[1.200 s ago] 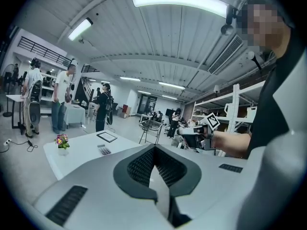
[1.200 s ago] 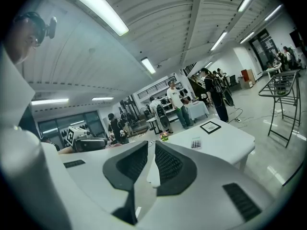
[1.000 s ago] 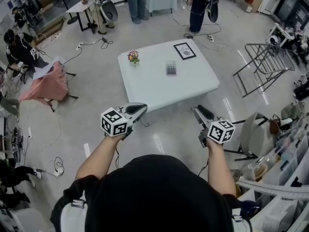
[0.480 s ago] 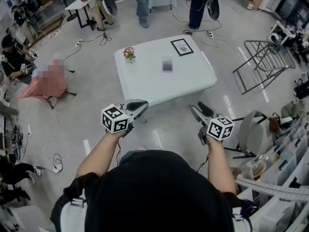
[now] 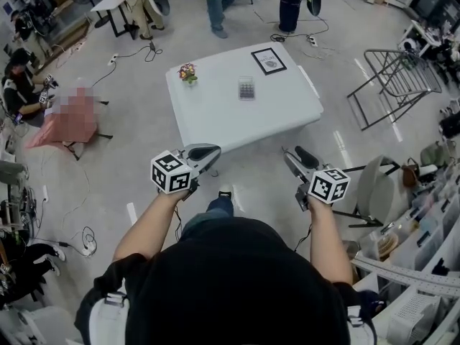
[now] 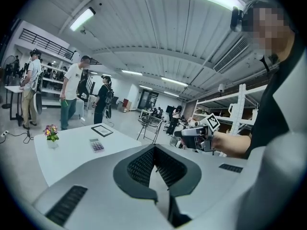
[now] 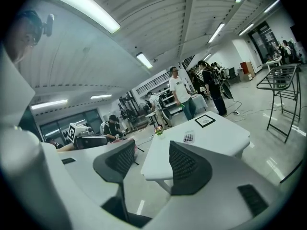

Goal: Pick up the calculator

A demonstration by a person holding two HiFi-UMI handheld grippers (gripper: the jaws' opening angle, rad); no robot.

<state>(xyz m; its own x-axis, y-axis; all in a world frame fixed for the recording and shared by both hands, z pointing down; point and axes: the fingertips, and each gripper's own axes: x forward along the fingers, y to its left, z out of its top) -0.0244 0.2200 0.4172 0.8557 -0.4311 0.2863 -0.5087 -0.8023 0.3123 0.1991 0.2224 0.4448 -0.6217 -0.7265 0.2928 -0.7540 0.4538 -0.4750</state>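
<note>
The calculator lies flat near the middle of the white table, between a small flower pot and a framed picture. Both grippers hover over the floor, well short of the table's near edge. My left gripper is shut, pads together with nothing in them. My right gripper is open; its jaws have just been opening and nothing is between them. The left gripper view shows the calculator far ahead on the left, beyond the shut left gripper. In the right gripper view the calculator lies beyond the open right gripper.
Several people stand beyond the table's far side. A metal rack stands at the right, a chair and cluttered shelves are at my right. A pink-draped stand and floor cables are on the left. My foot shows between the grippers.
I have stepped toward the table; it has slid up the head view and a foot now shows below. The right jaws have spread apart. The people behind the table have shifted.
</note>
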